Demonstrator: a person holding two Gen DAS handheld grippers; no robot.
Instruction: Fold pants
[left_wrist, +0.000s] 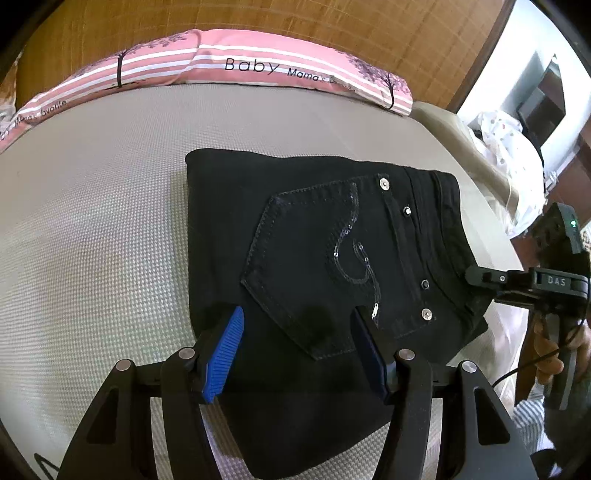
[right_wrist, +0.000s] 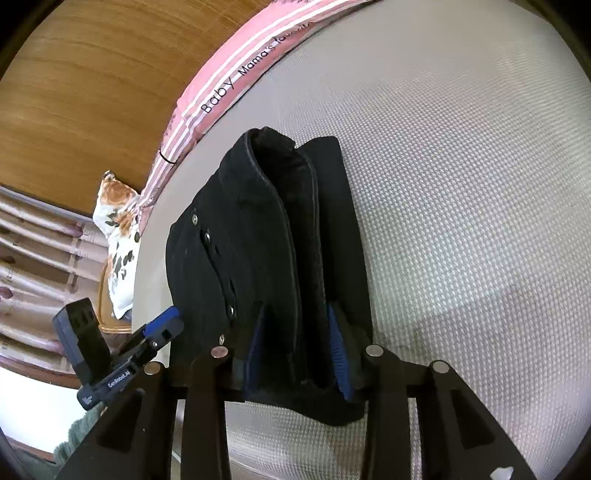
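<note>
Left wrist view: the left tongs (left_wrist: 297, 345) stand released above the folded black pants (left_wrist: 317, 240), blue pads (left_wrist: 223, 354) apart and not pressing the cloth; whether the tips touch the fabric is hard to tell. They point steeply down at the near part of the bundle, beside the back pocket (left_wrist: 306, 273) with its sequin stitching. At the right edge the right tongs (left_wrist: 476, 275) reach the waistband side of the pants, their tips dark against the dark cloth, with a hand (left_wrist: 554, 354) cut off by the frame. Right wrist view: the right tongs (right_wrist: 297, 347) straddle the thick folded waistband edge, jaws loosened, pads (right_wrist: 338, 350) partly buried in the folds, so contact is unclear. The pants (right_wrist: 236, 258) lie on a grey woven mattress (left_wrist: 92, 221), well apart from the pink striped pillow (left_wrist: 221, 62) by the wooden headboard (left_wrist: 332, 22)
</note>
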